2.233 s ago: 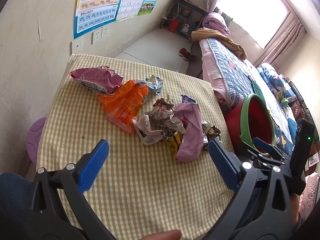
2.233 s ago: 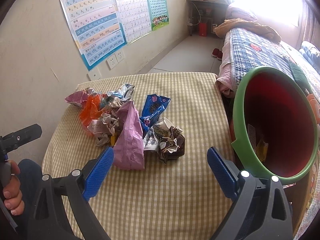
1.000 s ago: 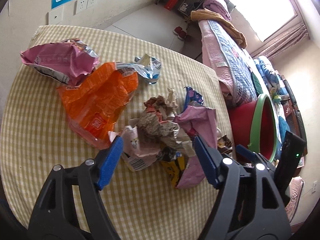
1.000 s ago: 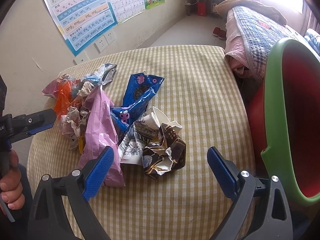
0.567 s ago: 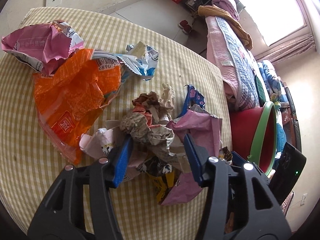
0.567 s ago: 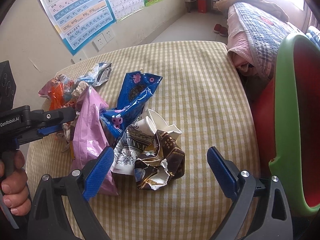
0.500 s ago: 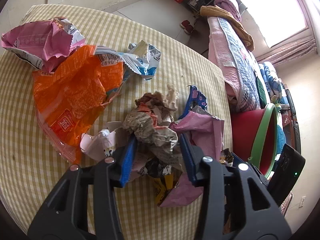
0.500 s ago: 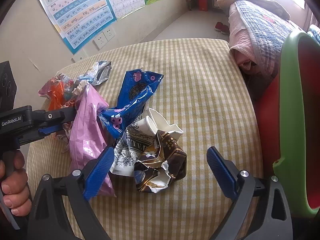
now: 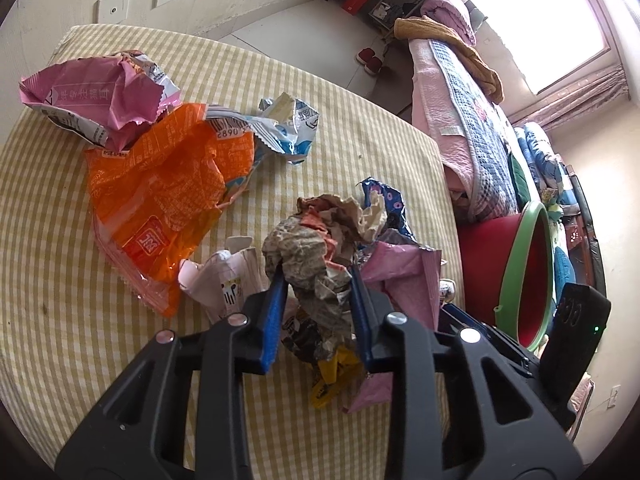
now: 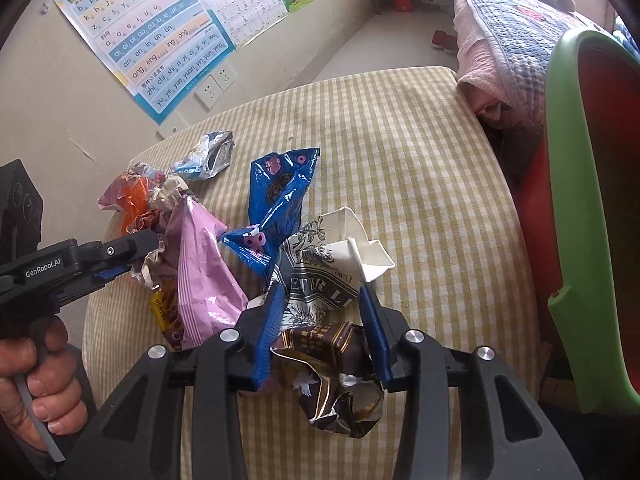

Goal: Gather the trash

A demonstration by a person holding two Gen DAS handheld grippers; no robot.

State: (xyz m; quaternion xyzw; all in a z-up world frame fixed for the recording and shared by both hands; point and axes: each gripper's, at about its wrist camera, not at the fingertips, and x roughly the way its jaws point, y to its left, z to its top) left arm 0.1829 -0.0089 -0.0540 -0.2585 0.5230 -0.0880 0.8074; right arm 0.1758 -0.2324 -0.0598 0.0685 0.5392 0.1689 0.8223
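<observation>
Grasp step: left gripper (image 9: 316, 280) clamps crumpled paper wad (image 9: 308, 248); right gripper (image 10: 322, 300), jaws just closing, pinches patterned wrapper (image 10: 324, 276). Next: lift, carry to bin (image 10: 572, 160) at 3 o'clock.

Yellow-and-white checked tablecloth (image 9: 360, 92); orange wrapper (image 9: 160, 184) and pink bag (image 9: 100, 92) beyond the left gripper's blue pads (image 9: 276, 304) — a red bucket (image 10: 600, 200), green-rimmed, right of the right gripper's.
</observation>
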